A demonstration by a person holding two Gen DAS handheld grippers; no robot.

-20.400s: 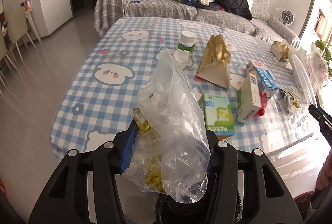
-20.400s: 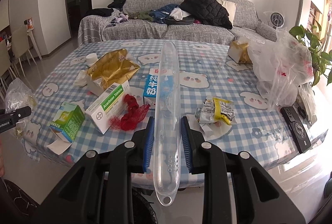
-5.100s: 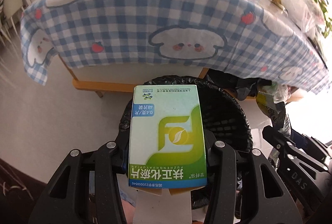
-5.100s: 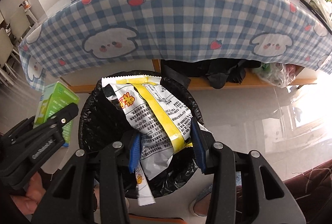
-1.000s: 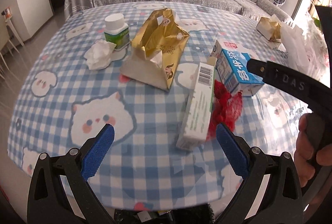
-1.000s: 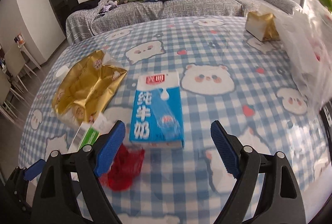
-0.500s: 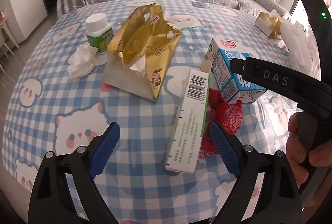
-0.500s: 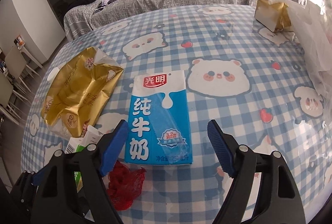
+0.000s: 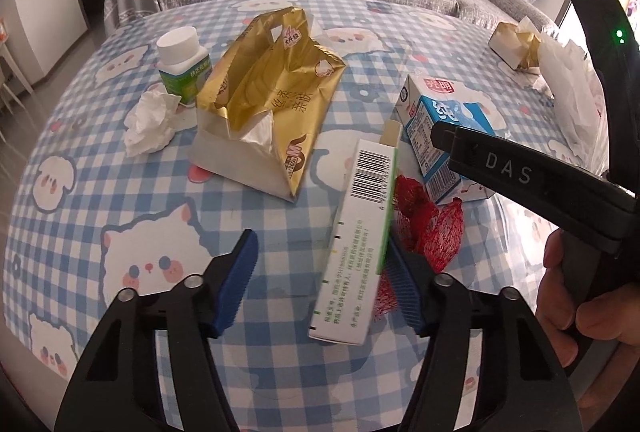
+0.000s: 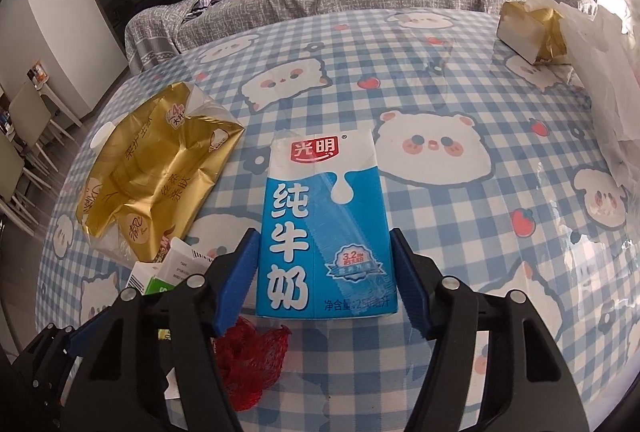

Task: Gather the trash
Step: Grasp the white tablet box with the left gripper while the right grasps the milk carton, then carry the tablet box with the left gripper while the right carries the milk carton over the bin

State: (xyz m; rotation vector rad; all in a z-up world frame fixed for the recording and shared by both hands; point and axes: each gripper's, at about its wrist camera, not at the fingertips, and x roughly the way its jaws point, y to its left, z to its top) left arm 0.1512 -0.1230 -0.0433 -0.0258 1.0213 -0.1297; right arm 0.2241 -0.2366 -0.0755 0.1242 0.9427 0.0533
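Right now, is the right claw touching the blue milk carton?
Cannot tell. In the right wrist view the open right claw straddles the blue milk carton; its pads sit right at the carton's edges, with neither gap nor contact plain.

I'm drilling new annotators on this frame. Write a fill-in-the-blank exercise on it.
1. The right hand-held gripper straddles the blue and white ____ carton.
2. The red mesh net lies partly beneath the long white and green ____.
3. The crumpled white tissue lies beside the white-capped ____.

Missing words: milk; box; bottle
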